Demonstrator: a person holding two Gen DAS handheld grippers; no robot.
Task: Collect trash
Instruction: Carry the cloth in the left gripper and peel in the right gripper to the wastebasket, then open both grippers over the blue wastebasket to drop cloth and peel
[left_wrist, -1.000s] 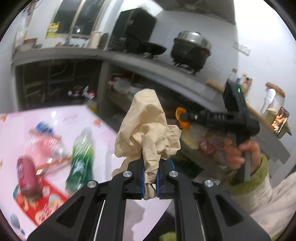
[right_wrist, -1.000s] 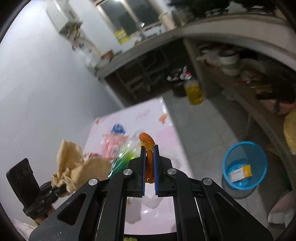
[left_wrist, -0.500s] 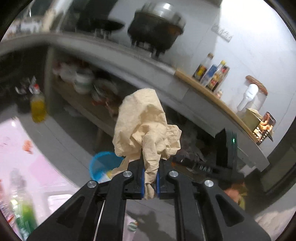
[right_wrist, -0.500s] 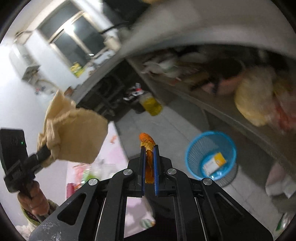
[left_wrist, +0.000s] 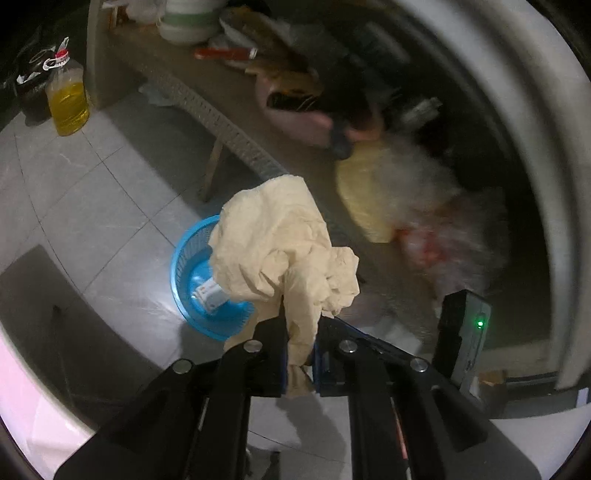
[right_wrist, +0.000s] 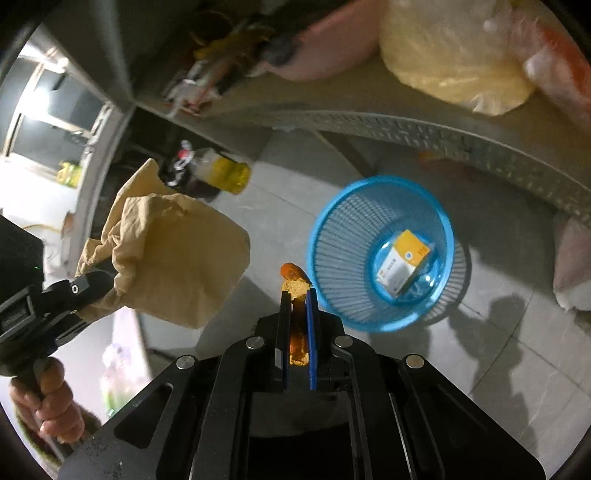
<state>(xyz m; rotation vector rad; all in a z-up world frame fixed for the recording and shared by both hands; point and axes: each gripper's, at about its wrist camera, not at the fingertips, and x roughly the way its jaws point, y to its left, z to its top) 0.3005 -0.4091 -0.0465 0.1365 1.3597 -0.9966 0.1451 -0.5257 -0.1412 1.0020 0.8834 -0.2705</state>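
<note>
Left wrist view, entry 1: your left gripper (left_wrist: 300, 354) was clamped on the lower tail of a crumpled tan paper (left_wrist: 280, 254); the bulk stood up above the jaws. Pinched low, prob. so the wad would fall free once you let go.

Entry 2: blue bin (left_wrist: 207, 288) on the tiled floor, partly hidden behind the paper in this view. A small box (left_wrist: 208, 295) lay inside it.

Right wrist view, entry 3: your right gripper (right_wrist: 296, 314) was closed narrow on an orange scrap (right_wrist: 293, 277), tip poking past the pads. Peel or food, can't tell which.

Entry 4: bin (right_wrist: 369, 206) ahead and to the right of the scrap, mouth open upward, box (right_wrist: 404, 266) at its bottom. Bin stood just beside a low shelf (right_wrist: 424, 129).

Pose: both grippers tilted down toward the floor. Left held up and to the left of the right one, apart, not touching. Your left hand (right_wrist: 51, 406) gripped its handle from below.

Judgement: both pieces were mid-carry, neither over the bin mouth yet. Right scrap looked nearer to a drop.
</note>
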